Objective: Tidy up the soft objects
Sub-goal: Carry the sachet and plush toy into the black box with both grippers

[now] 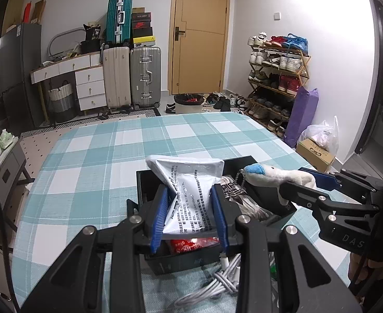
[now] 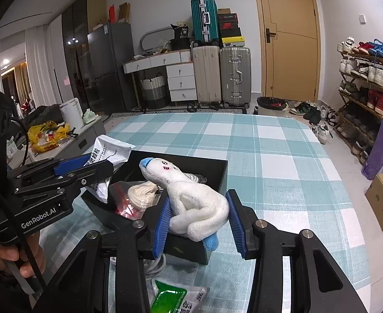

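- Teal-and-white checked cloth (image 1: pixel 92 156) is spread over the table; wide bare cloth lies toward the top and left of the left wrist frame, and the far edge is seen in front of the suitcases (image 1: pixel 133 77) and the door (image 1: pixel 200 34).
- A black open box (image 2: pixel 217 172) is seen at lower centre of both views, close to the near table edge.
- The left gripper (image 1: pixel 190 208) is closed on a white printed sachet (image 1: pixel 189 182), which is pinched at its waist and held above the box's left part.
- The right gripper (image 2: pixel 198 216) is partly closed around a white plush toy with blue tips (image 2: pixel 191 195); the toy is held over the box's near rim, its head pointing into the box.
- A red packet (image 1: pixel 191 244) lies inside the box.
- White cables (image 1: pixel 217 281) and a green sachet (image 2: pixel 169 298) are seen on the cloth at the bottom of the frames.
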`<move>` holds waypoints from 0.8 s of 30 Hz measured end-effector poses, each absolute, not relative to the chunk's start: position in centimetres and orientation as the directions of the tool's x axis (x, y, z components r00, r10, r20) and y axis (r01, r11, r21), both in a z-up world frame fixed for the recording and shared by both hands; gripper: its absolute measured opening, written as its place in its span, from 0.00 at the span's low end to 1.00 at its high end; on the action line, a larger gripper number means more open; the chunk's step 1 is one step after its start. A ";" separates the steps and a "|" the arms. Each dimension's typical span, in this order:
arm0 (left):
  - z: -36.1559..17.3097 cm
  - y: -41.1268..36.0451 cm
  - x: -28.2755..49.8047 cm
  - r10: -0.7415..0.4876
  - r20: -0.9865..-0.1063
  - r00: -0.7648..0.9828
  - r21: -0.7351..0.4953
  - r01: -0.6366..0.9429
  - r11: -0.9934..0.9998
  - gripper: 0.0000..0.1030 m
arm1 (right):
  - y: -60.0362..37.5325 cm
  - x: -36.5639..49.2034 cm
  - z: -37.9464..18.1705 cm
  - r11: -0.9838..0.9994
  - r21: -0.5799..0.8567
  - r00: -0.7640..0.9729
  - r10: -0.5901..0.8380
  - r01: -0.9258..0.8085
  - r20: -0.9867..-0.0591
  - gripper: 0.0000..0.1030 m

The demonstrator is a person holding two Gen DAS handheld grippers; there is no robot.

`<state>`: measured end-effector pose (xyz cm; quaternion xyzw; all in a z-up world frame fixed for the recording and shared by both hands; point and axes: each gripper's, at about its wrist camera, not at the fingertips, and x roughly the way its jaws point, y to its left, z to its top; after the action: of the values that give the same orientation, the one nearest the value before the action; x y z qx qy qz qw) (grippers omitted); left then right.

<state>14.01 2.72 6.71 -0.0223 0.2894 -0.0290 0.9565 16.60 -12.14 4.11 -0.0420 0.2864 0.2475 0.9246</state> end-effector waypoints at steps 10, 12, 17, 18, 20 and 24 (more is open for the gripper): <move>5.4 2.7 15.6 -0.052 -0.571 0.820 -0.043 0.034 0.998 0.31 | -10.6 18.6 3.5 0.878 0.007 0.717 0.396 -0.479 -0.574 0.41; 5.2 2.7 15.9 -0.051 -0.574 0.818 -0.042 0.032 0.999 0.31 | -10.1 19.0 3.3 0.879 -0.012 0.719 0.381 -0.476 -0.582 0.41; 4.7 2.6 16.2 -0.048 -0.581 0.812 -0.035 0.034 0.999 0.31 | -9.1 19.8 2.8 0.879 -0.052 0.725 0.356 -0.474 -0.590 0.41; 4.6 2.6 16.3 -0.048 -0.584 0.811 -0.033 0.035 0.999 0.31 | -8.8 19.9 2.8 0.877 -0.061 0.725 0.354 -0.477 -0.591 0.41; 4.4 2.7 16.5 -0.041 -0.588 0.808 -0.028 0.031 0.999 0.31 | -8.4 20.1 2.6 0.871 -0.080 0.725 0.349 -0.485 -0.594 0.41; 4.0 3.0 16.8 -0.041 -0.597 0.801 -0.041 0.021 0.999 0.31 | -7.7 21.1 2.3 0.874 -0.086 0.721 0.336 -0.479 -0.606 0.41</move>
<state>16.81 2.96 4.01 -0.0161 0.3148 -0.0165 0.9489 21.11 -7.68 2.25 -0.1190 0.3005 0.2215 0.9200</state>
